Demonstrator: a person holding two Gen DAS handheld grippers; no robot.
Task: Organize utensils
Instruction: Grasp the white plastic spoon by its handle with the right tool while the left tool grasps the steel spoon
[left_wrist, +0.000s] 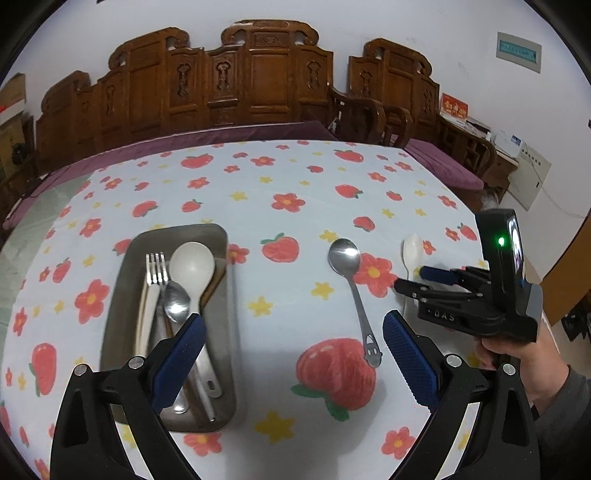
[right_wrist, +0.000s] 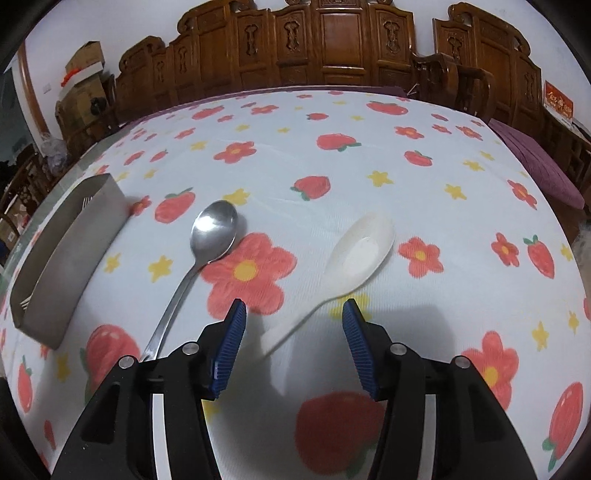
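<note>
Utensils are partly sorted: the steel tray (left_wrist: 118, 317) on the left of the strawberry-print tablecloth (left_wrist: 288, 177) already holds a fork (left_wrist: 157, 267), a large white ladle-like spoon (left_wrist: 192, 266) and a small metal spoon (left_wrist: 176, 301), with what look like other long handles under them that I cannot tell apart. I would judge the job somewhat past halfway.

Two pieces are left loose on the cloth, to the right of the tray. One is a steel spoon (left_wrist: 345, 258) with a little face-shaped end on its handle, lying bowl far, handle near, well apart from the tray. The other is a white ceramic soup spoon (right_wrist: 364, 243), further right, bowl up and far, its handle running near and left.

By count: one tray, one fork, four spoons in all that can be made out, two of them in the tray and two outside.

Left gripper (left_wrist: 295, 354) hangs above the cloth with its blue pads wide apart and nothing between them, the tray's near end under its left finger and the steel spoon's handle within its span. Right gripper (right_wrist: 293, 332) is down close over the ceramic spoon's handle, jaws parted and gripping nothing; the handle's tip lies in the gap, touching neither pad. A hand (left_wrist: 517, 350) holds it.
</note>
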